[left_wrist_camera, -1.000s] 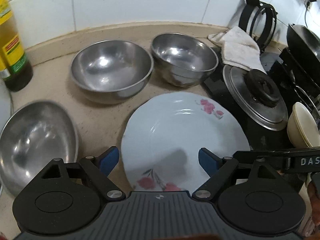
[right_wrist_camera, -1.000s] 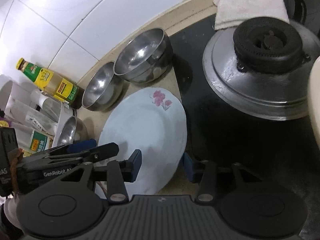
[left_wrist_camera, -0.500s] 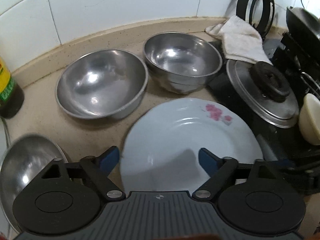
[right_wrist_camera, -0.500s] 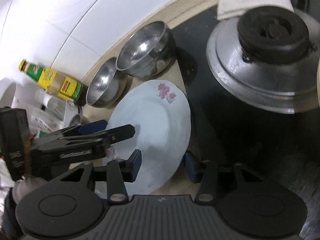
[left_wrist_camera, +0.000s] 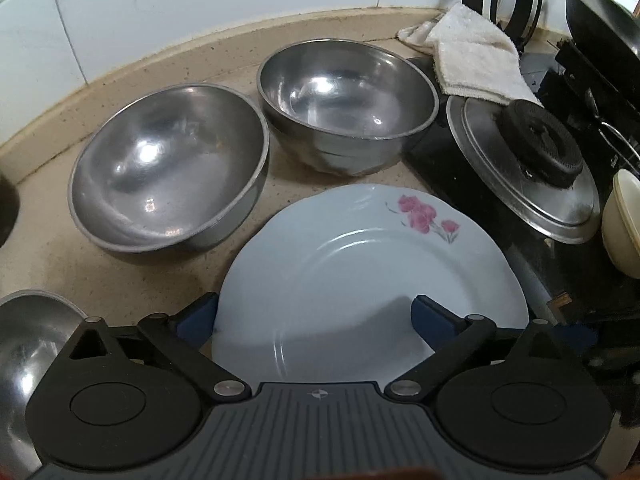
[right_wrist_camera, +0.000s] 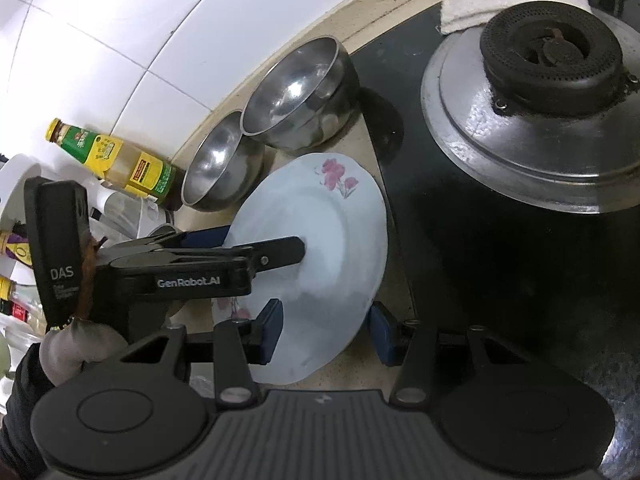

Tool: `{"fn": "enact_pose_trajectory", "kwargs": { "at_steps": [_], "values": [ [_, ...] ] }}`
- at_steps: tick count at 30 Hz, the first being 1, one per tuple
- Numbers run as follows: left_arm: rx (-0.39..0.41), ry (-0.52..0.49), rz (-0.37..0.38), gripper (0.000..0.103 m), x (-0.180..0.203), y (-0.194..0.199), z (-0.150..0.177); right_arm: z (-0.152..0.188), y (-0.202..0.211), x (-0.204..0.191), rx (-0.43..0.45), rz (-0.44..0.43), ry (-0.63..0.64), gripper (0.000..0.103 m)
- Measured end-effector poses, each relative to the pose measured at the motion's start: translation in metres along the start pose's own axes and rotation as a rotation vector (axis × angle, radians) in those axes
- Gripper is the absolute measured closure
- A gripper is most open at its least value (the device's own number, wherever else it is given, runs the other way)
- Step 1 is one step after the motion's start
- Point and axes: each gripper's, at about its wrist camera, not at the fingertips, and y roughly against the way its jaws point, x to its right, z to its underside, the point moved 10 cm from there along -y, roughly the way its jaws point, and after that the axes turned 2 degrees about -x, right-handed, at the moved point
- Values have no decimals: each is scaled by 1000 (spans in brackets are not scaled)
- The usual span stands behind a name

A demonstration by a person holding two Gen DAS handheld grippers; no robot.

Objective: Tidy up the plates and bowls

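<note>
The left tongs (left_wrist_camera: pixel 314 316) gape wide over the near edge of a white flowered plate (left_wrist_camera: pixel 368 276) on the table (left_wrist_camera: pixel 60 256). At eleven o'clock sits a steel bowl (left_wrist_camera: pixel 168 172), another bowl (left_wrist_camera: pixel 346 100) at twelve, a burner lid (left_wrist_camera: pixel 520 168) at two.

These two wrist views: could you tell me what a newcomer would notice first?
The white plate with pink flowers lies centre on the counter, both open grippers reaching over its near rim: left gripper, right gripper. Two steel bowls sit behind it by the tiled wall; a burner stands right.
</note>
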Motion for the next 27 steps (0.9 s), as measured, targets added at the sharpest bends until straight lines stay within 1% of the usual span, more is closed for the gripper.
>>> {"fn": "enact_pose_trajectory", "kwargs": {
  "at_steps": [1, 3, 5, 7, 11, 13, 15, 16, 17, 18, 19, 22, 24, 26, 27],
  "values": [
    [-3, -8, 7, 2, 2, 2, 3, 0, 1, 2, -3, -4, -13, 56],
    [-8, -19, 22, 4, 8, 7, 11, -2, 4, 6, 2, -15, -44, 50],
    [-8, -30, 41, 5, 13, 11, 19, -4, 7, 8, 18, -10, -43, 47],
    [-10, -25, 40, 6, 13, 15, 22, -4, 9, 9, 18, 1, -32, 47],
    [0, 13, 69, 7, 10, 21, 22, 0, 10, 6, 14, 15, 21, 47],
    [-11, -1, 48, 5, 9, 15, 20, -3, 9, 7, 17, 16, 24, 50],
    [-2, -21, 19, 2, 12, 8, 13, -7, 6, 7, 13, 21, 13, 55],
    [2, -11, 13, 1, 11, 7, 11, -7, 6, 8, 12, 20, 12, 58],
    [4, -1, 14, 2, 9, 7, 9, -8, 5, 8, 14, 29, 27, 66],
    [7, -2, 14, 2, 7, 7, 9, -9, 5, 10, 23, 48, 45, 80],
    [11, -13, 12, 3, 6, 7, 9, -10, 4, 14, 32, 71, 62, 84],
    [21, -14, 7, 5, 5, 8, 11, -13, 5, 21, 29, 53, 34, 86],
    [31, 0, -8, 10, 3, 11, 9, -15, 4, 19, 36, 74, 49, 86],
    [47, 28, -19, 23, -3, 16, 9, -14, 5, 15, 50, 113, 92, 85],
    [52, 36, -25, 26, -5, 18, 9, -14, 5, 15, 54, 118, 97, 85]
  ]
}}
